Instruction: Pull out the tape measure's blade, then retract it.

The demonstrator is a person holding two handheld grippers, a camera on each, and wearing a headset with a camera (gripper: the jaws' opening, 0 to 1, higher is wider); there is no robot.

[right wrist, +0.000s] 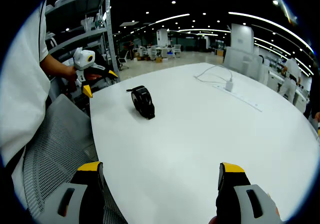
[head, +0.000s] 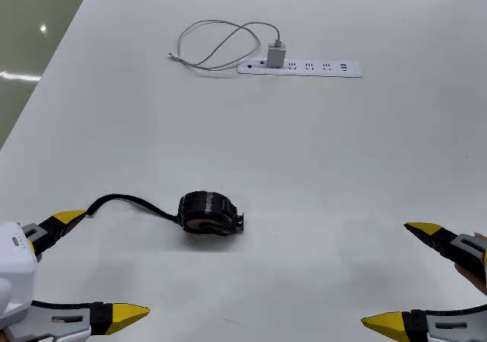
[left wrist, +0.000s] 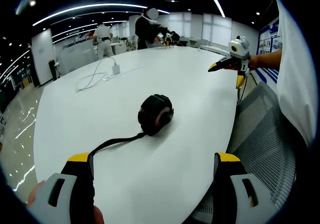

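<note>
Tape measure lies near table front edge, pwr strip beyond.

Head view looks down on table; L/R gripper views low at its edge, all share tape measure.

Black tape measure, blade retracted, lying on table

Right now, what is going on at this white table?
A person holds a gripper in each hand over the white table. The left gripper and the right gripper both have their fingers open and hold nothing. The black tape measure lies on the table between them, nearer the left one, with no blade drawn out. Its strap trails toward the left gripper.
</note>
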